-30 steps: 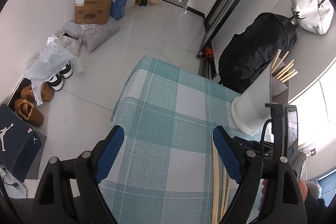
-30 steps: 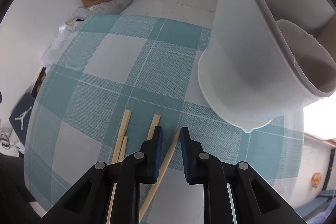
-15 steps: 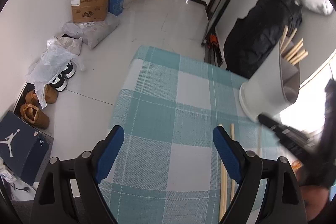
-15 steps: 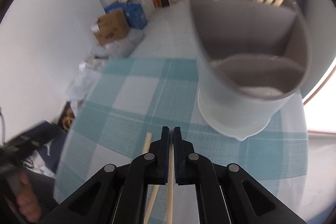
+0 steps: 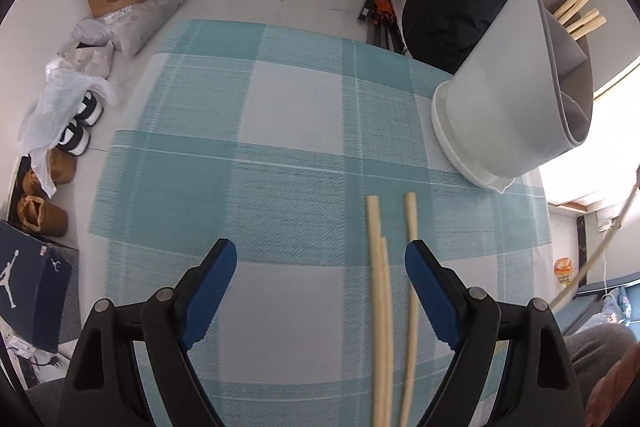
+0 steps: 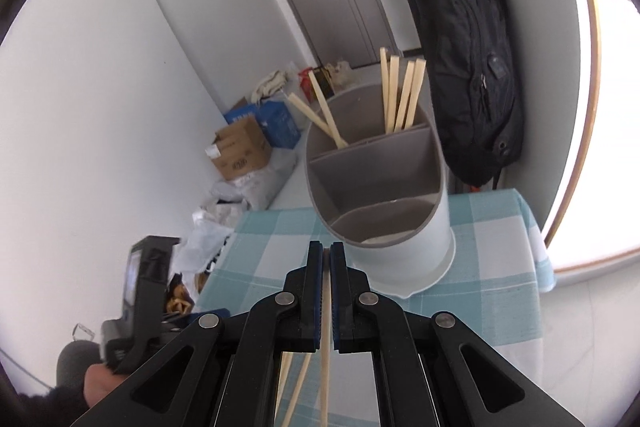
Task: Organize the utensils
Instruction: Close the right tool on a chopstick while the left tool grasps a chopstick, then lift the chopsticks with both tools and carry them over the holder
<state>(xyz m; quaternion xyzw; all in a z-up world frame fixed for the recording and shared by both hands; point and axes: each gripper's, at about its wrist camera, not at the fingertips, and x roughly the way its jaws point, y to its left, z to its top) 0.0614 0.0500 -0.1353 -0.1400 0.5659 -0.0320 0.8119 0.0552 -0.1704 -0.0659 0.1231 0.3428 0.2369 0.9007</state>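
Pinching one chopstick (image 6: 325, 339) between fully closed jaws, the right gripper (image 6: 326, 263) sits just in front of the divided utensil holder (image 6: 404, 227). Wide open and empty, the left gripper (image 5: 320, 269) hovers over three loose chopsticks (image 5: 378, 291) lying on the checked cloth (image 5: 256, 155) near that holder.

Pale wooden chopsticks (image 5: 378, 291) — matt plastic holder (image 6: 404, 227) — woven checked tablecloth (image 5: 280, 147)

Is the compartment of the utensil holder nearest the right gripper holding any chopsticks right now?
No, the near compartment of the utensil holder is empty; the chopsticks all stand in the far compartment.
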